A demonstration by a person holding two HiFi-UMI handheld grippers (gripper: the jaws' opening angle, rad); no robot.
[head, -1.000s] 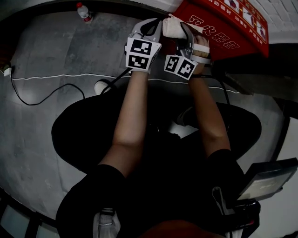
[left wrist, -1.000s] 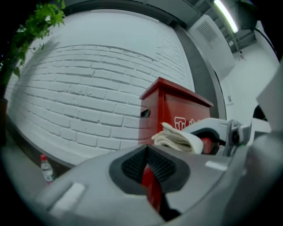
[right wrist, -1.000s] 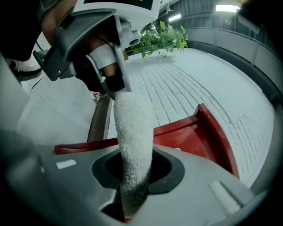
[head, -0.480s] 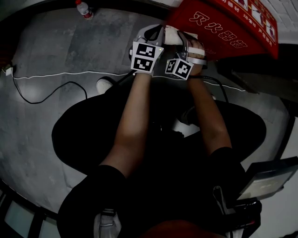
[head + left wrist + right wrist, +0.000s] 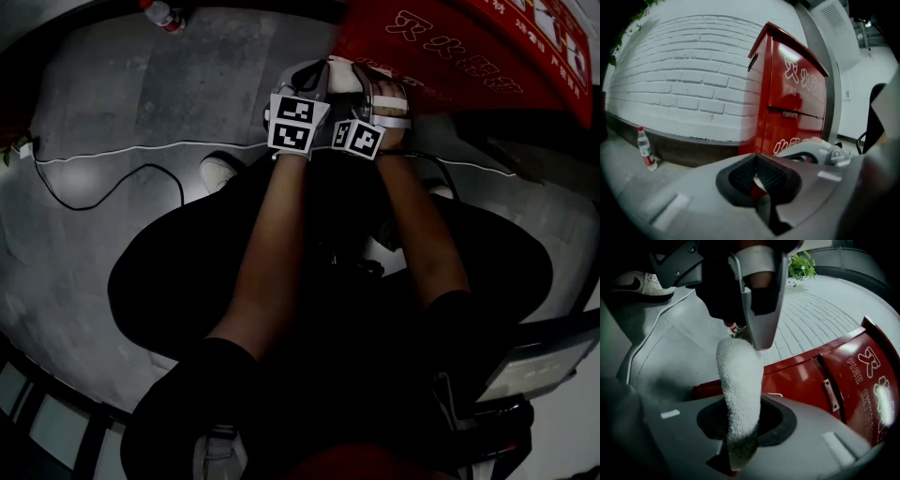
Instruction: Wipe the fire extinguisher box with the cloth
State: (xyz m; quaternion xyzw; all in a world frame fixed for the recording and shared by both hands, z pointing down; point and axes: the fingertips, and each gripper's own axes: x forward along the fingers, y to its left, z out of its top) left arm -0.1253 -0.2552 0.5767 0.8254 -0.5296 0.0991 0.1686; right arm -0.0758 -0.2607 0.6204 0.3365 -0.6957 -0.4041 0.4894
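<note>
The red fire extinguisher box fills the top right of the head view and stands against a brick wall in the left gripper view. A white terry cloth is clamped in my right gripper and sticks up out of its jaws. In the head view the cloth lies at the box's lower left edge, between the two grippers. My left gripper has its pads together. Its tips touch the cloth's upper end. Both grippers are side by side at the box.
A water bottle stands by the wall. A white cable runs across the grey floor. The person squats, with a white shoe under the arms. A dark device sits at the lower right.
The box has come closer in the head view and now sits right over the grippers. Both grippers stay together with the cloth, now at the box's edge.
</note>
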